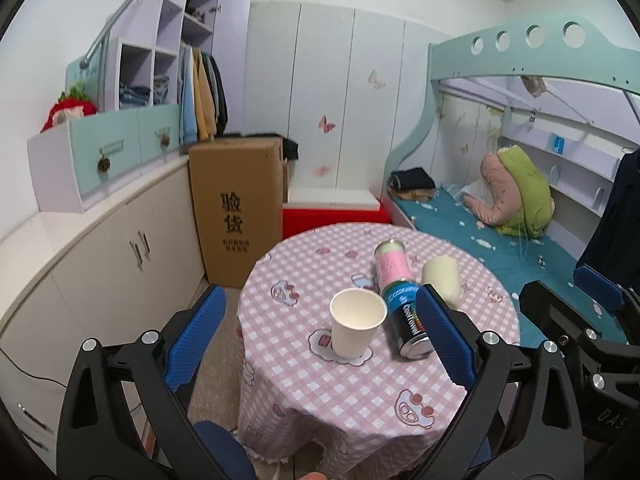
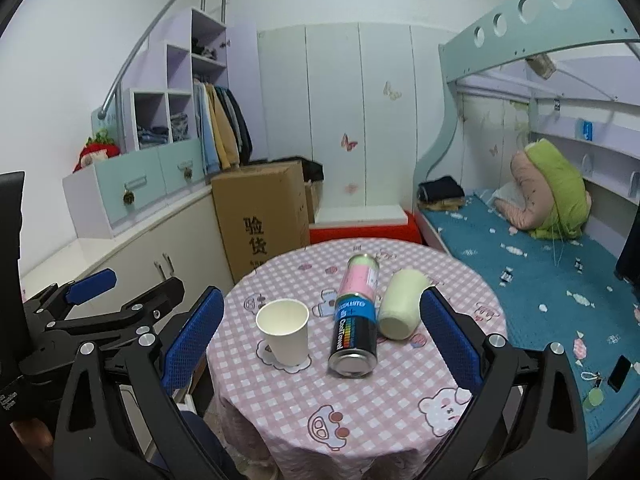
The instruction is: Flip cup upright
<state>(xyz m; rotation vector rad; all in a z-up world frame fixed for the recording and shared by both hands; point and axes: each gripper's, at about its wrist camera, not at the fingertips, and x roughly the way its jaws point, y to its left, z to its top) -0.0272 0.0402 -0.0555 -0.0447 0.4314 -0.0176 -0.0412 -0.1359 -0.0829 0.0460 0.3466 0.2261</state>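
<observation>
Hovering level, wide apart: left gripper (image 1: 320,328), right gripper (image 2: 322,328); cup (image 2: 285,334) upright.

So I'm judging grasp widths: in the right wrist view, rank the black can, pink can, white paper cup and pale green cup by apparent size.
1. Black can
2. White paper cup and pale green cup: look alike, unranked
3. Pink can, though it lies farther away, so unsure

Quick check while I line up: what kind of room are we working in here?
Most likely a child's bedroom: a bunk bed with blue bedding, a butterfly-stickered wardrobe, and hanging clothes beside the round table.
</observation>
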